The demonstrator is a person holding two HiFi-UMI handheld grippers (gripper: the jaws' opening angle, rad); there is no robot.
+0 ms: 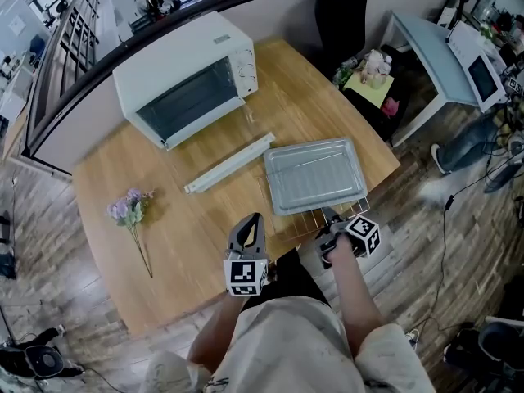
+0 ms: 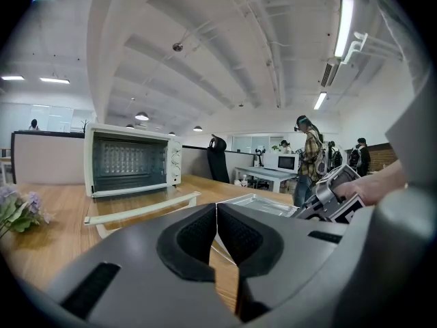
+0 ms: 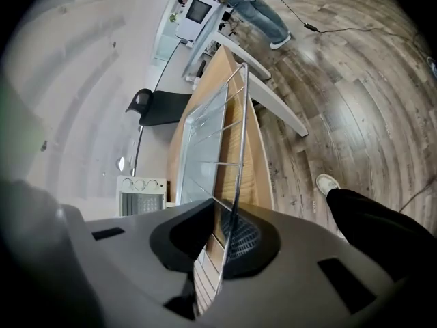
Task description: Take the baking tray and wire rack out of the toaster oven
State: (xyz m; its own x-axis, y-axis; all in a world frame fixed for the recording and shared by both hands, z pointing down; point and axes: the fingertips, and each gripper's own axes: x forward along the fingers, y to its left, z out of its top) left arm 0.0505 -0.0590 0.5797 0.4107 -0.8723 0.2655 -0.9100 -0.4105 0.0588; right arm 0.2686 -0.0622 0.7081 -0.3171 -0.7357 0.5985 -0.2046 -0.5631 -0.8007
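The white toaster oven (image 1: 187, 79) stands at the table's back left, its glass door (image 1: 230, 164) folded down open. The silver baking tray (image 1: 314, 174) lies on the wire rack (image 1: 304, 222) at the table's front right, and the rack's near edge reaches the table edge. My right gripper (image 1: 330, 219) is shut on the rack's near rim wire (image 3: 235, 149), with the tray (image 3: 201, 142) just beyond the jaws. My left gripper (image 1: 250, 223) hovers over the front of the table, left of the tray, shut with nothing in it (image 2: 216, 214). From the left gripper view the oven (image 2: 130, 160) sits straight ahead.
A sprig of purple flowers (image 1: 129, 209) lies at the table's left front. A black chair (image 1: 344, 6) stands behind the table. A white desk (image 1: 434, 47) with a microwave is to the right. A small stand (image 1: 372, 80) with toys sits off the right corner.
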